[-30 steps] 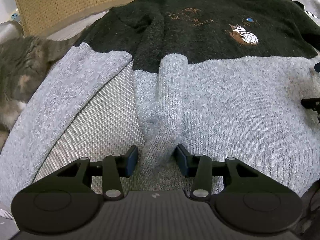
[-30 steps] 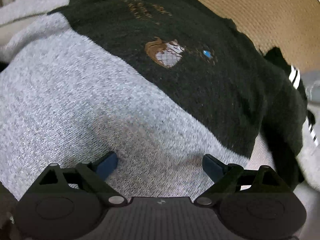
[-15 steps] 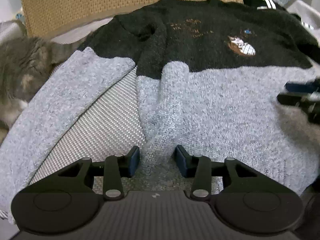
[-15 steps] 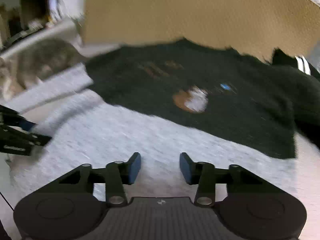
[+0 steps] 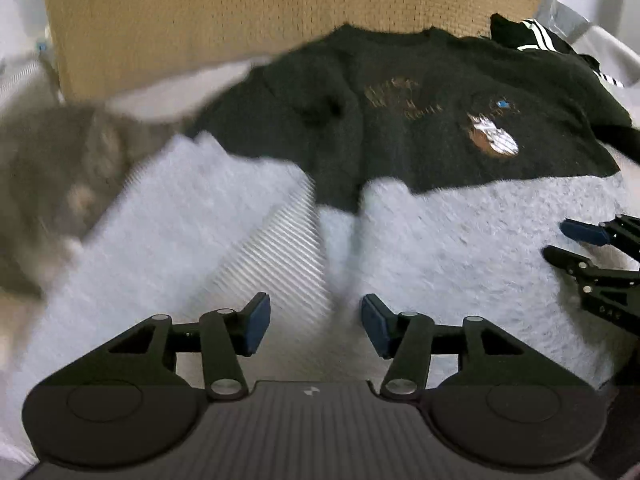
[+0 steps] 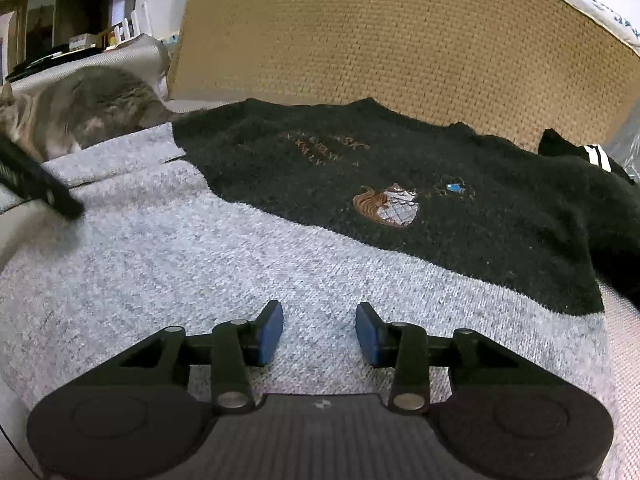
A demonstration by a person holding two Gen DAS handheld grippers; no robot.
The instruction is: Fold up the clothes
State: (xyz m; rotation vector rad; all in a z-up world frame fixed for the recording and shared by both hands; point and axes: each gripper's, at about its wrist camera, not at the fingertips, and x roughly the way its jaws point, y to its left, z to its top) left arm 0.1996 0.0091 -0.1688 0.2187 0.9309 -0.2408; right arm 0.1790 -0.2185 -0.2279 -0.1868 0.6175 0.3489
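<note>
A knit sweater (image 5: 460,240), black on top with a small embroidered patch and grey below, lies spread on the sofa seat (image 5: 272,248). A raised fold of grey knit runs down its left side. My left gripper (image 5: 316,324) hangs just above that fold, its jaws opening, the pads not pressing the knit. In the right wrist view the sweater (image 6: 200,260) fills the foreground. My right gripper (image 6: 320,332) hovers over the grey hem area, its jaws opening with nothing pinched. It also shows at the right edge of the left wrist view, right gripper (image 5: 576,240).
A grey cat (image 6: 88,108) lies at the sweater's left sleeve, blurred as cat (image 5: 48,184). A tan woven cushion (image 6: 400,40) stands behind the sweater. A black garment with white stripes (image 6: 592,156) lies at the far right. The left gripper's dark body (image 6: 40,184) crosses the left edge.
My left gripper has lifted off the grey fold and its jaws have widened. The right gripper's jaws came in from wide, it tipped up to a flatter view, and it now shows beside the left.
</note>
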